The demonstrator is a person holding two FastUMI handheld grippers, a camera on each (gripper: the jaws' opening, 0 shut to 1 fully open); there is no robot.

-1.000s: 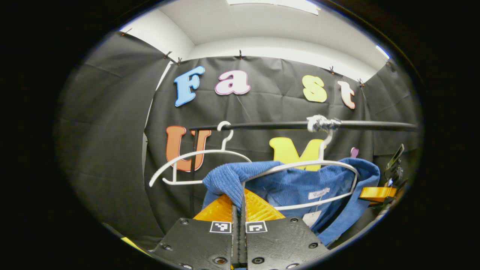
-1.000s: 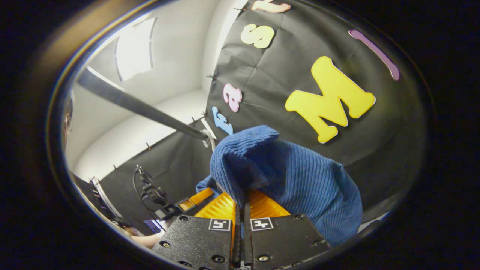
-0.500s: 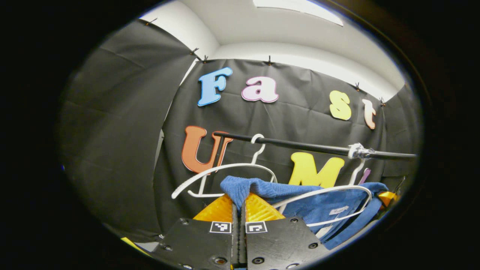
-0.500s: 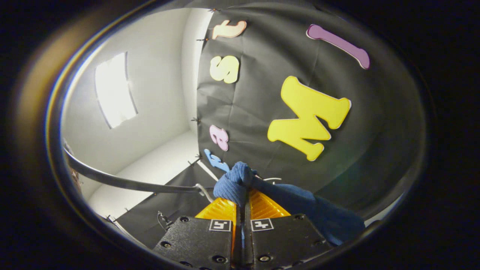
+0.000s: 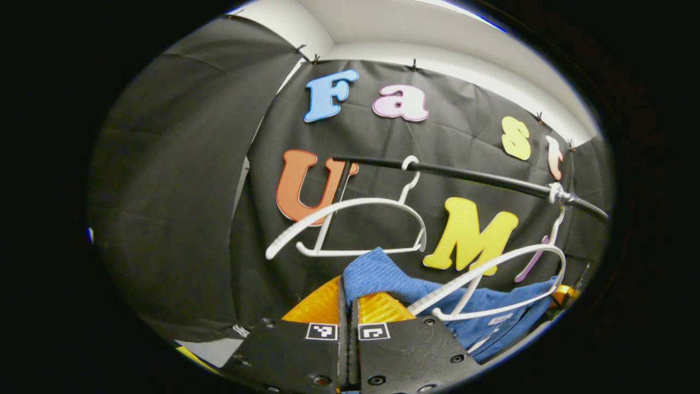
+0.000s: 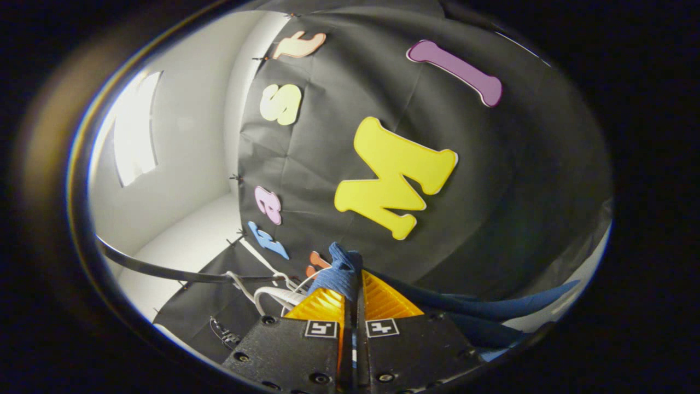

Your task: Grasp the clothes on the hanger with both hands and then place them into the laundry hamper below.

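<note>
Hanging rail (image 5: 470,176) crosses black cloth (white ceiling (image 5: 415,24)).

The left gripper (image 5: 348,290) is seen at the bottom centre of the left gripper view, angled upward, with its two fingers (image 5: 320,303) brought fully together so that no gap is left between them; a fold of the blue garment (image 5: 383,273) is pinched at their tips. The right gripper (image 6: 353,284) is seen at the bottom centre of the right gripper view, likewise tilted upward, its fingers (image 6: 322,306) closed flat against each other, with a bunched edge of the blue garment (image 6: 340,271) clamped between them and projecting just above the tips.
</note>
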